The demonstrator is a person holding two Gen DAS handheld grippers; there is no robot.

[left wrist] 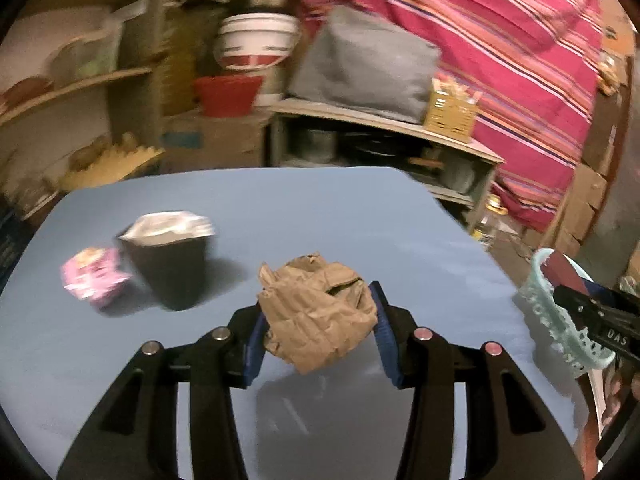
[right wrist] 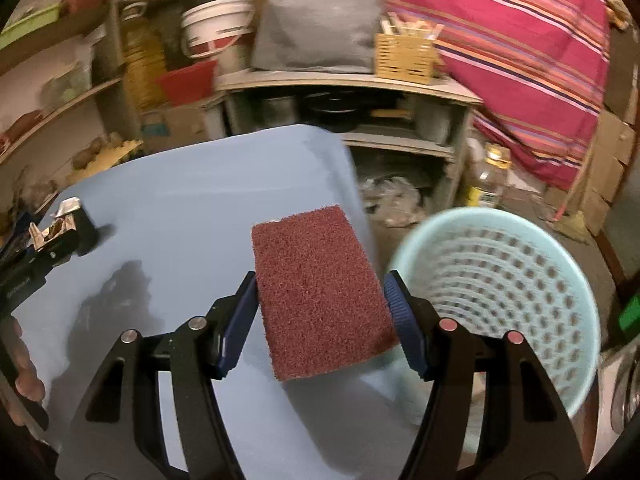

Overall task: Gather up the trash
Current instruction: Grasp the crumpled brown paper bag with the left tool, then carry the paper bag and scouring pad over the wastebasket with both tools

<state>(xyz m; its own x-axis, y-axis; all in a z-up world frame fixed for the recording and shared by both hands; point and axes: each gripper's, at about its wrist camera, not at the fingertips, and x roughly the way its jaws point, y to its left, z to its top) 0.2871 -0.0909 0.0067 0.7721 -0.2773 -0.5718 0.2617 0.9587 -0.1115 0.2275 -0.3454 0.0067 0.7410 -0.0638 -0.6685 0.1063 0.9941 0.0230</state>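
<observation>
A: Any writing you can read?

B: Only "DAS" in white on the black body of the right gripper [left wrist: 576, 300], where it enters the left wrist view at the table's right edge. The print on the pink wrapper [left wrist: 94, 278] is too blurred to read.

A: What are the grippers doing?

B: The left gripper [left wrist: 320, 320] has its blue pads pressed on a crumpled brown paper bag [left wrist: 316, 312], held above the blue table [left wrist: 360, 208] near its front edge. The right gripper [right wrist: 322, 308] is clamped on a flat maroon scouring pad [right wrist: 320, 292], held over the table's right edge.

A: And the bin?

B: A pale teal perforated basket [right wrist: 500, 300] stands just off the right edge, beside the pad. In the left wrist view the right gripper's body covers part of its rim.

A: What else is on the table?

B: A black pouch with a silver torn top [left wrist: 172, 260] stands toward the left edge, the pink wrapper touching or just beside it; the blur leaves that unclear. Beyond the far edge are shelves, a white bucket [left wrist: 256, 44], a grey bag [left wrist: 364, 64] and a red striped cloth [left wrist: 500, 40].
</observation>
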